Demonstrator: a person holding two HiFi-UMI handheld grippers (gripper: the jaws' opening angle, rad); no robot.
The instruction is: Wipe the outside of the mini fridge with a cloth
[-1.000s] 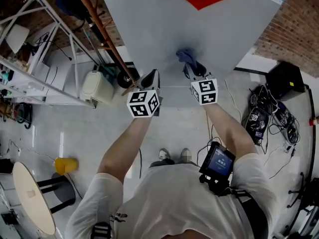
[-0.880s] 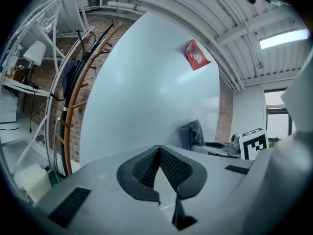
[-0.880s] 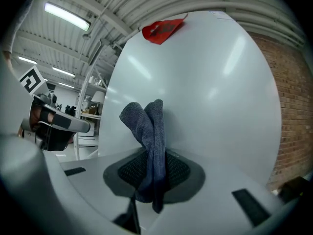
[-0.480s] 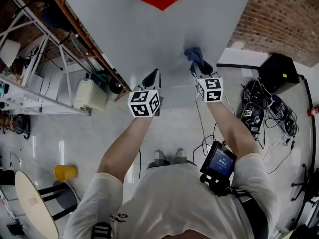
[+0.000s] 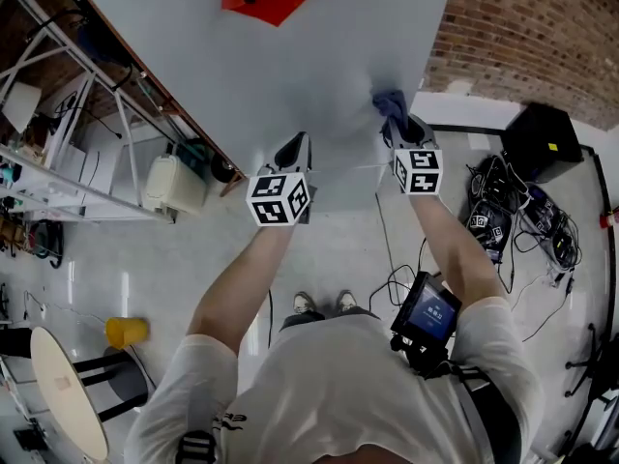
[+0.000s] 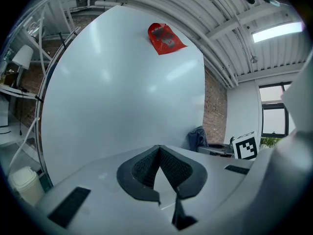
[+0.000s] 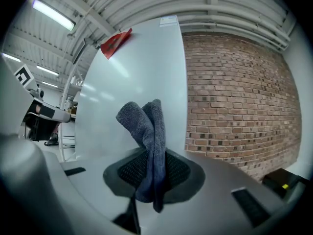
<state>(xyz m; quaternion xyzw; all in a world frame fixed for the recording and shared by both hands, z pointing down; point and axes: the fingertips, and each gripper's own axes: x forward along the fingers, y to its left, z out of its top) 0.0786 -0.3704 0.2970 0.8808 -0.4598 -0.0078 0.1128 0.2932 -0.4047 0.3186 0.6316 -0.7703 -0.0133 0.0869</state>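
Cloth [image 7: 146, 141] is clamped between the right tongs [image 7: 149, 169] at the mini fridge [image 5: 290, 66] front; left tongs [image 6: 159, 150] closed on nothing.

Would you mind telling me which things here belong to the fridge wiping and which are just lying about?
In use: fridge, grey-blue cloth, right tool gripping it.
Lying about: yellow cup, black box, cables, white container, metal rack, round table, empty left tool.
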